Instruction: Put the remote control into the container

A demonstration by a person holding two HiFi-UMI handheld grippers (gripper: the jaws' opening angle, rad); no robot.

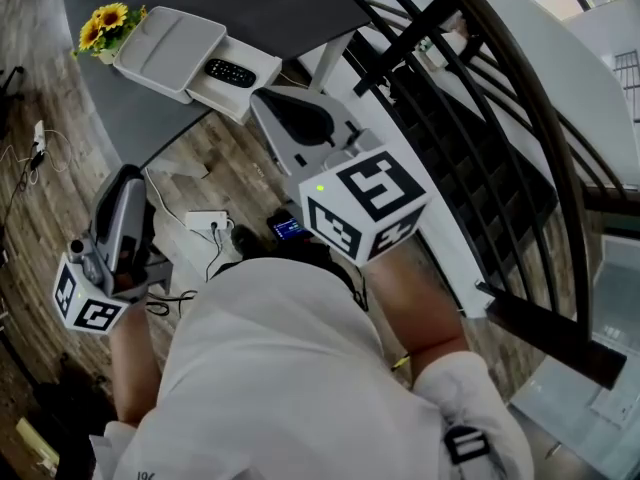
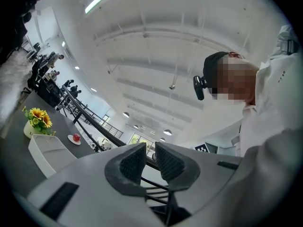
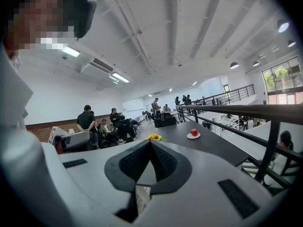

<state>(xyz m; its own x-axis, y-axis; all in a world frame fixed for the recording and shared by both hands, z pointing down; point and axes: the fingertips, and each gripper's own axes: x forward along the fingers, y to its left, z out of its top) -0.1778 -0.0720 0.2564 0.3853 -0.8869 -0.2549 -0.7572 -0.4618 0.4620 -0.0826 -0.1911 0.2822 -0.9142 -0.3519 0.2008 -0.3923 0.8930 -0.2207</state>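
Hovering off the edge of the dark table (image 1: 140,118), over wooden floor (image 1: 40,218). Left gripper (image 2: 150,148) at a narrow gap, nothing between its pads; right gripper (image 3: 150,143) pinched tip to tip (empty too). Remote control (image 1: 230,72) flat on a white tray (image 1: 250,93) touching the deeper container (image 1: 165,40), near the sunflowers (image 1: 105,26), well apart from both.

A large open-plan office is showing here: a group of people (image 3: 102,124) is gathering around desks under long white ceiling lights (image 3: 71,51), and a black metal railing (image 3: 236,111) is edging a mezzanine.
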